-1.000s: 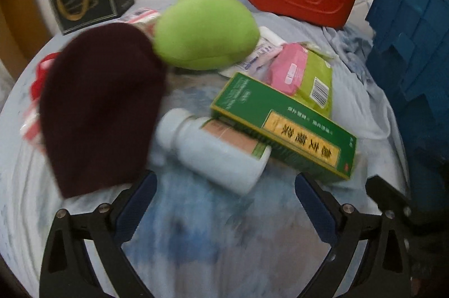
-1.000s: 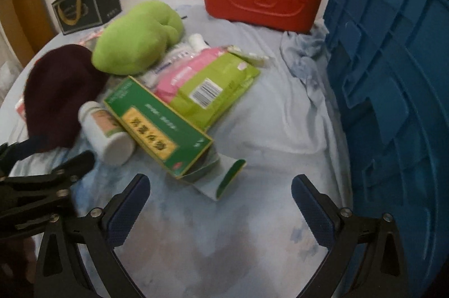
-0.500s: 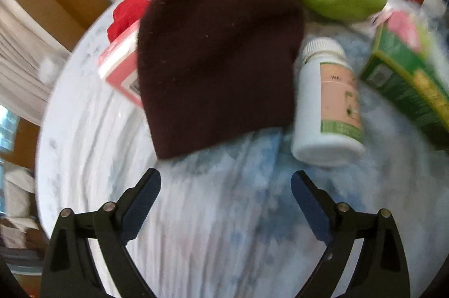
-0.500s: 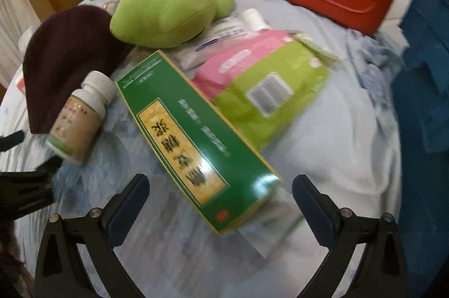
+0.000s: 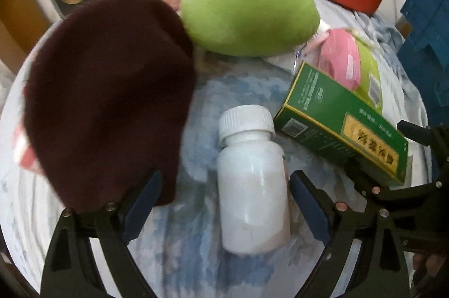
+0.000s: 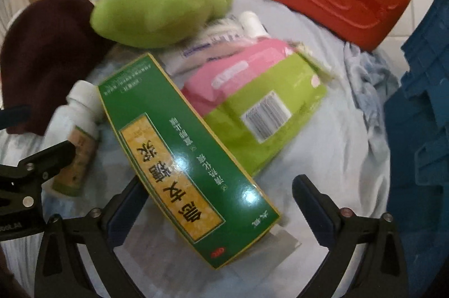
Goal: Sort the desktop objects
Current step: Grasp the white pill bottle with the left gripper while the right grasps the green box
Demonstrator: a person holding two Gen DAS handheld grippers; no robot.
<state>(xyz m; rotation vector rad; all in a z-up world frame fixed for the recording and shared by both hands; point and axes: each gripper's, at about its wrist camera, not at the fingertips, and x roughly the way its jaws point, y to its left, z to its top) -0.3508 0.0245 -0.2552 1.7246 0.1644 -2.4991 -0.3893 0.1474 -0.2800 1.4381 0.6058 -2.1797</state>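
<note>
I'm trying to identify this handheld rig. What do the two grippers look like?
Both look alike: the left gripper and right gripper have matte black plastic finger arms with open triangular cut-outs and small silver rivets. Each finger ends in a dark blue pad. No cables or sleeves are visible.

Glossy green carton [image 6: 179, 155], fuzzy maroon knit hat [image 5: 109, 90]
</note>
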